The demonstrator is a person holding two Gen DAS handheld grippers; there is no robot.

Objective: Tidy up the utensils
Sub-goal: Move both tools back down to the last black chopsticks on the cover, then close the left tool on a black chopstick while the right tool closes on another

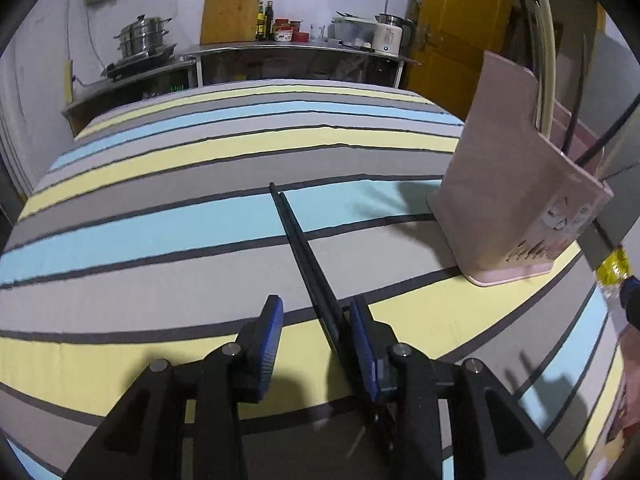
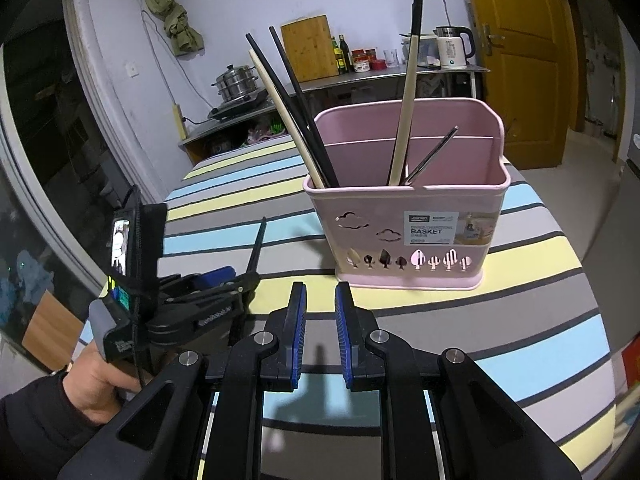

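Observation:
A pair of black chopsticks [image 1: 298,240] lies on the striped tablecloth [image 1: 160,232], pointing away from me. My left gripper [image 1: 316,312] is open, low over the cloth, with the near ends of the chopsticks between its blue pads, close to the right pad. In the right wrist view the left gripper [image 2: 224,280] shows at the left with the chopsticks [image 2: 256,248] sticking out beyond it. A pink utensil basket [image 2: 404,208] stands upright on the table and holds black chopsticks, pale wooden utensils and a metal one. It also shows in the left wrist view [image 1: 516,192]. My right gripper [image 2: 321,300] is open and empty, in front of the basket.
A metal counter [image 1: 296,50] behind the table carries a steamer pot [image 1: 144,36], a cutting board, bottles, jars and a kettle [image 2: 452,46]. A yellow door [image 2: 516,40] is at the right. A yellow packet [image 1: 612,268] lies past the table's right edge.

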